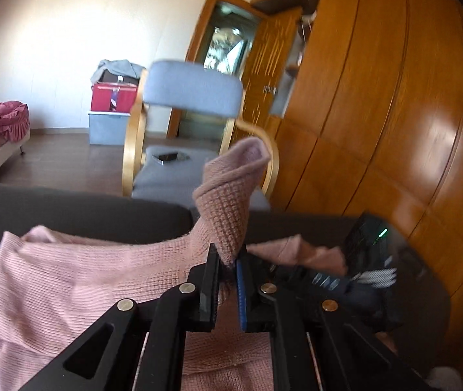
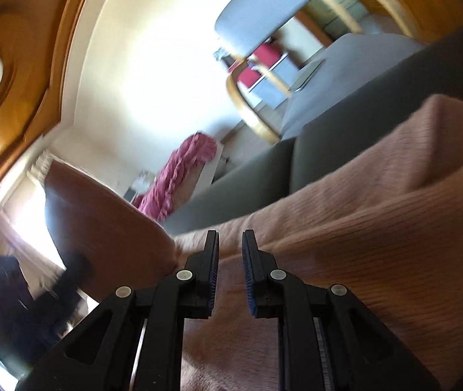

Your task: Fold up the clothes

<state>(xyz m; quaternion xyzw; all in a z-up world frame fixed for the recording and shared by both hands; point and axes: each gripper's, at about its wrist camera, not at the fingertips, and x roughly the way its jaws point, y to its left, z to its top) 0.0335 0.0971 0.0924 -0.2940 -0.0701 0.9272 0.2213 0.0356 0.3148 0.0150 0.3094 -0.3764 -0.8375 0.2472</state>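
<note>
Pink knit sweater [image 1: 68, 280] lies spread w/ folds on dark grey sofa [image 1: 68, 208]; one knit end, prob. a sleeve, stands up, pinched in left gripper [image 1: 229, 260], jaws pressed on it. Right gripper [image 2: 230, 247] hangs over the knit [image 2: 378, 228], jaws slightly apart, nothing between. Risk: grip is only on the edge, so loose knit could slip out or stretch if pulled hard; fold lands crooked. Blue armchair [image 1: 195, 91] beyond sofa, phone [image 1: 169, 157] on its seat.

I saw a dark grey desk [image 1: 68, 208] carrying the load. A pink knit sweater [image 1: 68, 280] lay spread directly on it, one part lifted off. In the right wrist view the sweater [image 2: 361, 228] covered the desk [image 2: 345, 130] near edge.
</note>
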